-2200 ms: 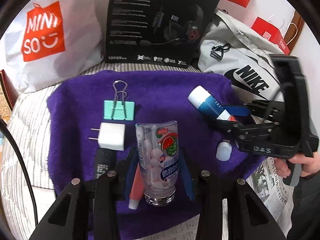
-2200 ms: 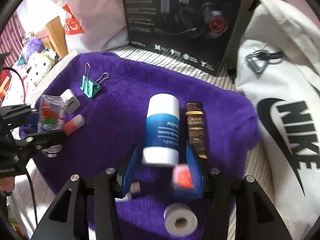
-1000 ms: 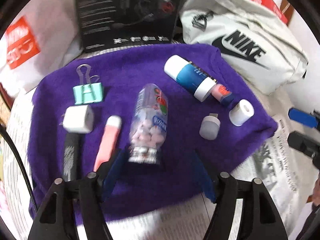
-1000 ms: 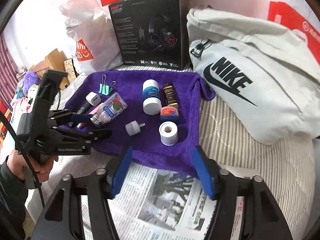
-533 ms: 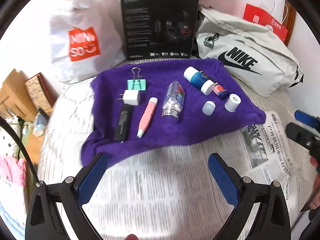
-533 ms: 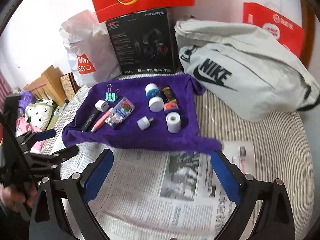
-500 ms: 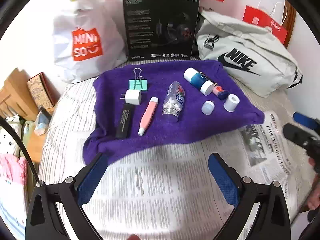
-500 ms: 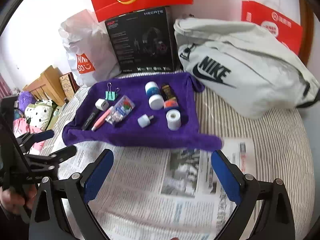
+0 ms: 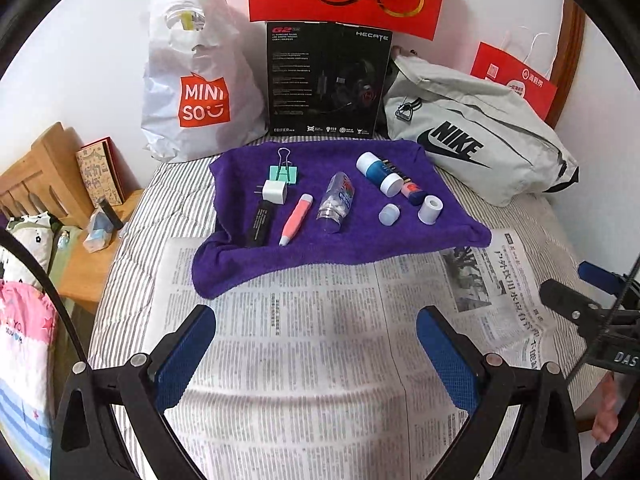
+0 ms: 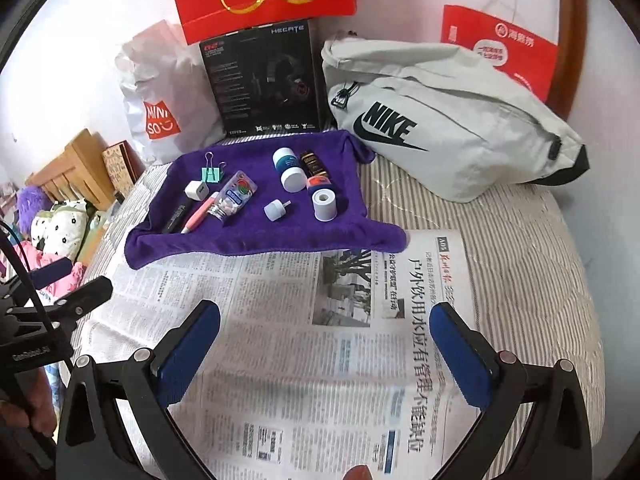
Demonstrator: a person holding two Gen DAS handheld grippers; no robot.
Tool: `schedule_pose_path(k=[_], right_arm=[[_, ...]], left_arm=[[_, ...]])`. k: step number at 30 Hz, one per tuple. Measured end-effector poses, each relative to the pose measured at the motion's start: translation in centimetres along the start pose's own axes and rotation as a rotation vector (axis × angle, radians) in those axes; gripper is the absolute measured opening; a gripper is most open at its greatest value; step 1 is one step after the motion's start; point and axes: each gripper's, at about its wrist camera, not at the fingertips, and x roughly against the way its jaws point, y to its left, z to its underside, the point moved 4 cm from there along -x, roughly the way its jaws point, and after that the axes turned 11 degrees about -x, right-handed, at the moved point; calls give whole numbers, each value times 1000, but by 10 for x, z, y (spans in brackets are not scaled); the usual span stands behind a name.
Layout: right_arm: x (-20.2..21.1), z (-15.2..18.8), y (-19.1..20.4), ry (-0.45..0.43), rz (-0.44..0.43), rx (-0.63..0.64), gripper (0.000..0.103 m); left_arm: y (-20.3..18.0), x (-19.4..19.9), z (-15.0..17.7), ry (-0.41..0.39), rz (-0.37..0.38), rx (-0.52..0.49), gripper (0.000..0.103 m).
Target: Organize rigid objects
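Left wrist view: small items lie in neat rows on the purple towel (image 9: 320, 240); both grippers, left gripper (image 9: 316, 354) and right gripper (image 10: 326, 350), hover empty, fingers apart, over the newspaper (image 9: 320, 340). Sorting looks finished.

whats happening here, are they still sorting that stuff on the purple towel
Nothing is being handled right now. A person holds two grippers, and both the left gripper and the right gripper hang open and empty over the newspaper. The small items lie laid out on the purple towel: binder clip, white charger, pink pen, candy bottle, blue-and-white tube and white roll.
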Motion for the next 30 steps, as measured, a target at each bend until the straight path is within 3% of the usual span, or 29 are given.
schedule_pose_path(k=[30], right_arm=[[20,12,-3,-11,44,13,103]], left_arm=[[1,17,14,6,-15,3,101]])
